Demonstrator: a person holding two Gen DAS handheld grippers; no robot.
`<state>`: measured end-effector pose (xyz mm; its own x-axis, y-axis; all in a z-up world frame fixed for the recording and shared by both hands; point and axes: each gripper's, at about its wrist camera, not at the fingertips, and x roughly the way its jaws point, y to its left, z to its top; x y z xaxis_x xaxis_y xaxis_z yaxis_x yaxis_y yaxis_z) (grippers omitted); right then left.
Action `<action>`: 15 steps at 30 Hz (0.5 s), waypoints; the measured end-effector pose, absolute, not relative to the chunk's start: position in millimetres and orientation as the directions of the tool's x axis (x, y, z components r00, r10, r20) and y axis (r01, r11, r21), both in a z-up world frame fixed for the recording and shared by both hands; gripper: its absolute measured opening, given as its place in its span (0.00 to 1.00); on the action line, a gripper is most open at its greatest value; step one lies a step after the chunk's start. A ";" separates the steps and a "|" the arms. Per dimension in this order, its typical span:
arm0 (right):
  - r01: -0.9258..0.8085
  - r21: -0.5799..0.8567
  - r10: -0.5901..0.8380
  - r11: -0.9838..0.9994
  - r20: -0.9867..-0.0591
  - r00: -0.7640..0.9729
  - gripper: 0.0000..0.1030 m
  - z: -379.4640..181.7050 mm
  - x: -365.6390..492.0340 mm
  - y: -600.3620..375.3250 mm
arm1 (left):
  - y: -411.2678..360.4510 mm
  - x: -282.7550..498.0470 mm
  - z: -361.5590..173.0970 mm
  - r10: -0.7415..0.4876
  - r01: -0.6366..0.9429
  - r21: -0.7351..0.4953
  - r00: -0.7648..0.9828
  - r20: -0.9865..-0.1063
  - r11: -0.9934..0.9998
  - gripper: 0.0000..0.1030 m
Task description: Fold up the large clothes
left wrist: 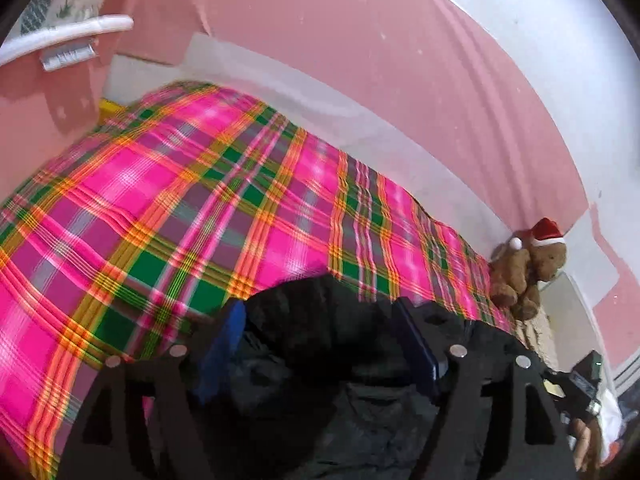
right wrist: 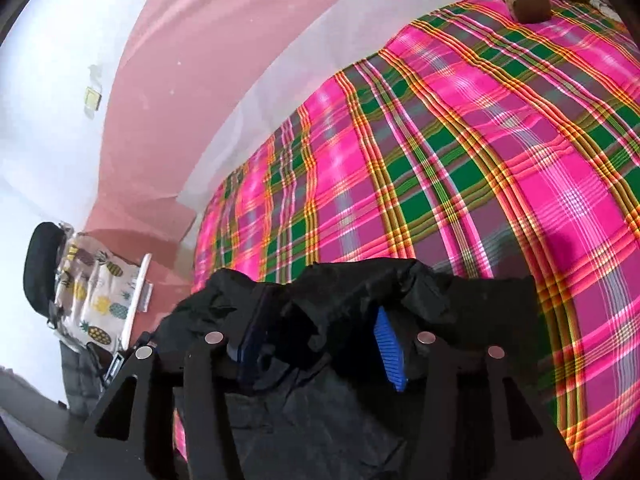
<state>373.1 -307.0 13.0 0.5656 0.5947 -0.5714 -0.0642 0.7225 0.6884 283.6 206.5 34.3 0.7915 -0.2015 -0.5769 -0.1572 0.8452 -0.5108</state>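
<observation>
The left gripper [left wrist: 320, 344] stands with its jaws spread wide over the black garment [left wrist: 320, 360]; the dark cloth bunches up between the blue pads [left wrist: 224, 344] without being pinched, so nothing is gripped. The right gripper [right wrist: 316, 344] is likewise parted, less widely, with a crumpled ridge of the same black garment [right wrist: 340, 288] lying loose between its blue pads [right wrist: 390, 350]; the cloth hides part of the left-side pad. The garment sits at the near edge of a bed covered by a pink, green and orange plaid sheet [left wrist: 180, 200], which stretches clear toward the far pink wall [left wrist: 360, 40] with its white lower band. At the far right corner of the bed in the left wrist view, a brown teddy bear [left wrist: 528, 268] in a red Santa hat leans against the wall. To the far left hangs a pineapple-print fabric [right wrist: 96, 292] beside a white rail [left wrist: 64, 36]. A person's hand [left wrist: 584, 440] shows at the lower right edge of the left view.
</observation>
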 end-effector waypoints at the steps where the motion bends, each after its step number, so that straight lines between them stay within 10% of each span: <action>1: -0.072 0.678 0.584 0.731 -0.568 0.580 0.51 17.7 369.7 -306.5 | 206.4 281.4 36.7 -0.200 -0.152 -0.506 0.794 -0.574 0.849 0.75; 15: -0.313 0.269 0.412 0.911 -0.640 0.649 0.58 21.9 310.9 -219.5 | 119.0 245.2 19.7 -0.199 0.066 -0.231 0.760 -0.619 0.971 0.75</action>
<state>310.9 -219.5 21.9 0.6486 0.4125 -0.6397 -0.3134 0.9106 0.2694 245.2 119.0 19.7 0.7598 -0.1988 -0.6190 0.0662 0.9708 -0.2306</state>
